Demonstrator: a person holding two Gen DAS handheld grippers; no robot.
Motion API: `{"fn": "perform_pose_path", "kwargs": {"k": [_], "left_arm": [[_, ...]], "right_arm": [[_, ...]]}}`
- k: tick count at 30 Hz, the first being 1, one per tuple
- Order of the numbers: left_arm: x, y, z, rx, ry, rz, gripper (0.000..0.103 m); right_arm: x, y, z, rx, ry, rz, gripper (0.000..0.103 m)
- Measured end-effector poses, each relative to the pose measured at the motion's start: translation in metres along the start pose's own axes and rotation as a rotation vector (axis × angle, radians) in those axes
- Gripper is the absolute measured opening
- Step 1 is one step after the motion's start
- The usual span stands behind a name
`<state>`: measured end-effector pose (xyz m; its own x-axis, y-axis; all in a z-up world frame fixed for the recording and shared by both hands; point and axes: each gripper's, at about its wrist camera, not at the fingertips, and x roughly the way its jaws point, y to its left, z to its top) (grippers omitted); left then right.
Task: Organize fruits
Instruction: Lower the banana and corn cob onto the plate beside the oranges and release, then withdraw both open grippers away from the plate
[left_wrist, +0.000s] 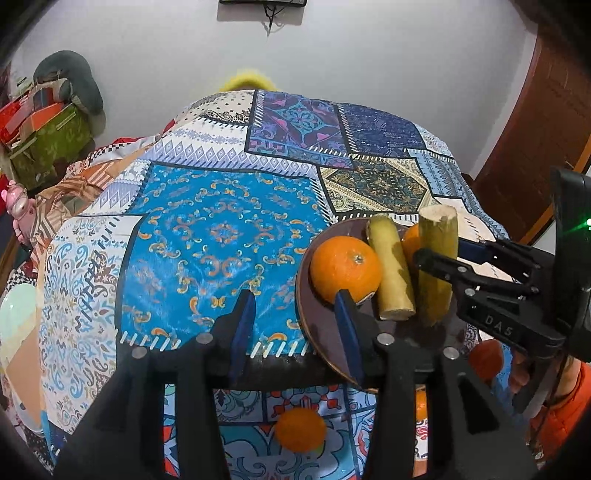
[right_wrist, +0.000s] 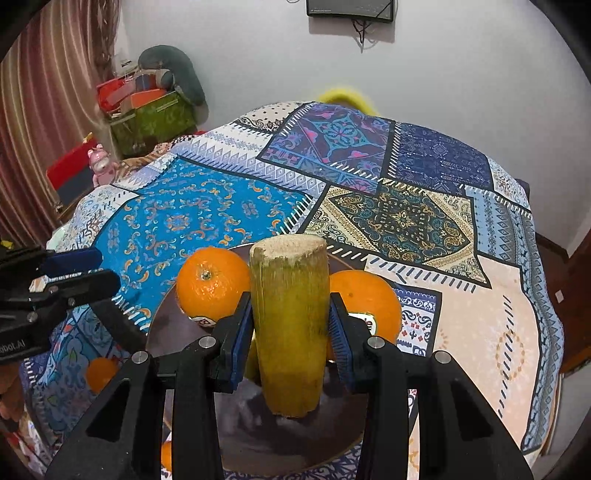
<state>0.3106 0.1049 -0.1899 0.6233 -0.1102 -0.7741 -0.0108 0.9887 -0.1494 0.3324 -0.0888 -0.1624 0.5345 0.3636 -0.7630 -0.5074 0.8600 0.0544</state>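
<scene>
Two oranges (right_wrist: 212, 282) flank the cane piece (right_wrist: 290, 332) your right gripper (right_wrist: 291, 341) clamps upright over the plate (right_wrist: 166, 332) — left gripper (left_wrist: 295, 321) parted, empty. Blue-patterned surface (right_wrist: 192, 218) beyond lies open — loose orange (left_wrist: 300, 430) near its edge.

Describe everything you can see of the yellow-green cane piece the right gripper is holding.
The yellow-green cane piece is a thick cylinder, skin streaked green to yellow, with a pale, rough-cut fibrous top. It stands nearly upright over the dark round plate, clamped between the right gripper's blue pads, in front of two oranges.
</scene>
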Motion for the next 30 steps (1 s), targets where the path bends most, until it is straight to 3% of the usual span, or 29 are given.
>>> {"fn": "perform_pose_path", "kwargs": {"k": [2,5,6,14,18,30], "left_arm": [[0.000,0.000,-0.001,-0.002,0.000,0.002,0.045],[-0.003,-0.003,-0.002,0.008,-0.009,0.017,0.045],[-0.004,-0.005,-0.001,0.010,-0.012,0.018,0.045],[-0.031,-0.019,-0.008,0.048,-0.035,0.013,0.045],[-0.049,-0.023,-0.015,0.059,-0.051,0.003,0.058],[-0.073,-0.008,-0.038,0.053,-0.011,0.033,0.062]], "right_arm": [[0.000,-0.001,0.001,0.016,0.006,0.006,0.040],[-0.005,-0.001,0.001,0.033,0.002,0.005,0.059],[-0.009,-0.001,0.000,0.031,-0.010,-0.004,0.061],[-0.046,-0.003,-0.010,0.052,-0.040,-0.008,0.061],[-0.069,-0.005,-0.019,0.066,-0.050,-0.022,0.061],[-0.114,-0.014,-0.052,0.099,-0.046,-0.078,0.062]]}}
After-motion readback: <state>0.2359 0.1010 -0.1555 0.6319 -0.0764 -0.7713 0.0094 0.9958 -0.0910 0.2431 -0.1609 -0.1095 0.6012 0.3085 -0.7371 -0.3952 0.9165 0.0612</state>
